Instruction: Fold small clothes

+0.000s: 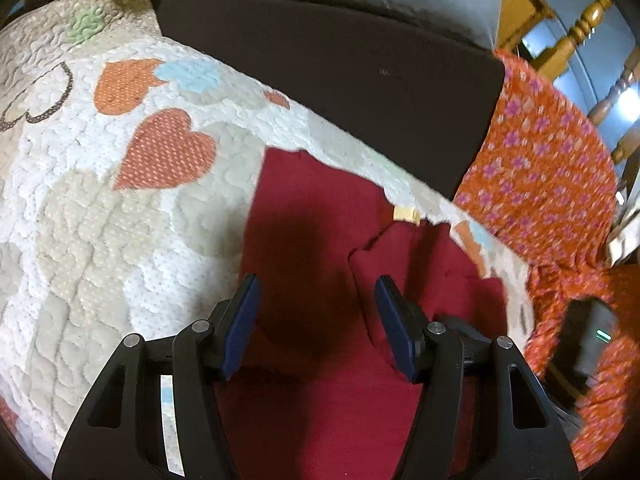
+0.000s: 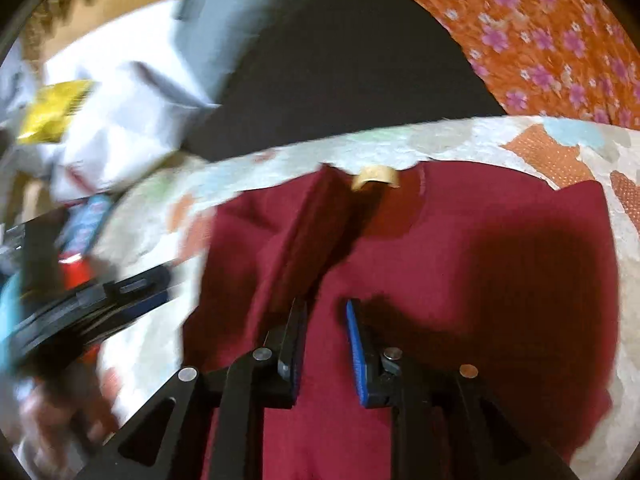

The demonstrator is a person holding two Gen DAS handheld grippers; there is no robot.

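A: Where is the garment?

B: The dark red garment lies spread on the quilt with the heart pattern, close to the quilt's far edge. One raised fold runs along it in the right wrist view, and a small tan tag shows at its far edge.

A: And the two grippers?

B: The left gripper hangs over the red cloth with its jaws wide apart and nothing between them. The right gripper is over the same cloth, jaws open but narrower, also holding nothing. That view is blurred, so I can't tell whether its tips touch the fabric.

A: What could go wrong from here?

B: I'd say the main risk is pinching only the top layer at that raised fold, so the layer beneath stays behind and the fold comes out crooked. Closing too deep could catch the quilt as well and drag it along.

A: Anything nearby to watch?

B: An orange flowered cloth lies on the right, near the garment. A wide sweep could snag it. The blur in the right wrist view suggests fast motion, which could make a grasp miss the edge.
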